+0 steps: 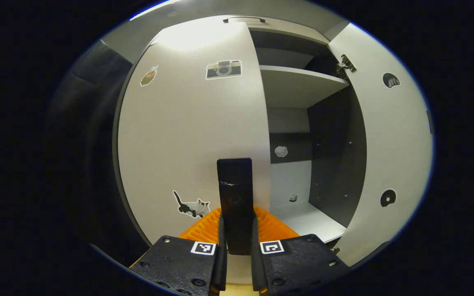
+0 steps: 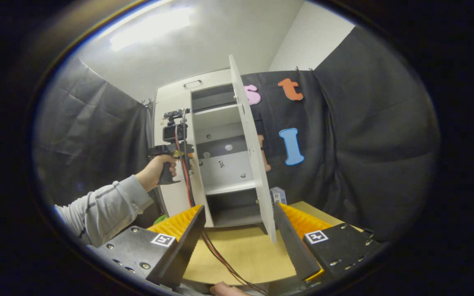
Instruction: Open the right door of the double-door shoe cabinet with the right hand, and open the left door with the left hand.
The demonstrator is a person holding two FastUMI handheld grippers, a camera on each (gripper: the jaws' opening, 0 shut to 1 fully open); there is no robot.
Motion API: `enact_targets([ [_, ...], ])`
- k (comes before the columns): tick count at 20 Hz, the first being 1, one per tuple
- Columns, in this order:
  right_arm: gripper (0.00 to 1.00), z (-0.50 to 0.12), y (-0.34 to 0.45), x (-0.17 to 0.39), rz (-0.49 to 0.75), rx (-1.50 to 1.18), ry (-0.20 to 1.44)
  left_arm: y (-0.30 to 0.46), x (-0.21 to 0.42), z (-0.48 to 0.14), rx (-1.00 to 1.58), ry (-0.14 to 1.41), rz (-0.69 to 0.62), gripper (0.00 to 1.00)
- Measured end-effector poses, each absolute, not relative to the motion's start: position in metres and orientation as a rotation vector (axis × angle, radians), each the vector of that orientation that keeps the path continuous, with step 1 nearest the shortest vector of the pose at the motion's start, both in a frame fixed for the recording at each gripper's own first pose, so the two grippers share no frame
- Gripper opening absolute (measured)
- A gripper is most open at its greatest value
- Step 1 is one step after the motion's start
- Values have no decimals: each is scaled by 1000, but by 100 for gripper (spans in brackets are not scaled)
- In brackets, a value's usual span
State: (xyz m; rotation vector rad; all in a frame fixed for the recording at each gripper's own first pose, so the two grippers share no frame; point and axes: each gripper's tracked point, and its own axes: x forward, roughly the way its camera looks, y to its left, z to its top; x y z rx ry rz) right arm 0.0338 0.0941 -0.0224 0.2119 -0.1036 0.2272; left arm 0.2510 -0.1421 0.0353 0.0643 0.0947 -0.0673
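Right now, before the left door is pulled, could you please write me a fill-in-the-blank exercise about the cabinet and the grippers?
1. The right door stands ___.
2. The camera sticker is on the ___ door.
3. The right gripper, its fingers wide apart, holds ___.
4. The cat sticker sits ___ the camera sticker.

Missing words: open; left; nothing; below.

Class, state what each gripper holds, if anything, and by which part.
Left gripper: shut on the left door, at its free edge. Right gripper: open, holding nothing.
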Motion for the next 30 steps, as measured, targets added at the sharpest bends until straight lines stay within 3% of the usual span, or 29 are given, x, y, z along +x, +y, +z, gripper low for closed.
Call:
enact_targets([
  [5,98,-22,91,37,201,220,-100,-123,206,40,76,84,-140,24],
  [7,94,-24,91,41,191,219,-93,-114,190,42,71,94,-167,24],
  [10,99,-27,89,43,166,211,-81,-101,172,43,83,98,-187,22],
  [12,94,-27,95,43,174,210,-77,-87,158,46,76,99,-181,21],
  [23,94,-23,121,44,200,190,-69,-32,120,52,77,92,-152,17],
  [24,99,-24,123,44,199,186,-67,-28,119,53,79,86,-149,16],
  [25,94,-25,125,43,200,184,-64,-25,117,53,81,86,-152,16],
  [26,98,-26,128,42,203,183,-61,-23,115,52,80,85,-154,16],
  [30,98,-27,130,48,192,168,-56,2,108,55,79,73,-122,14],
])
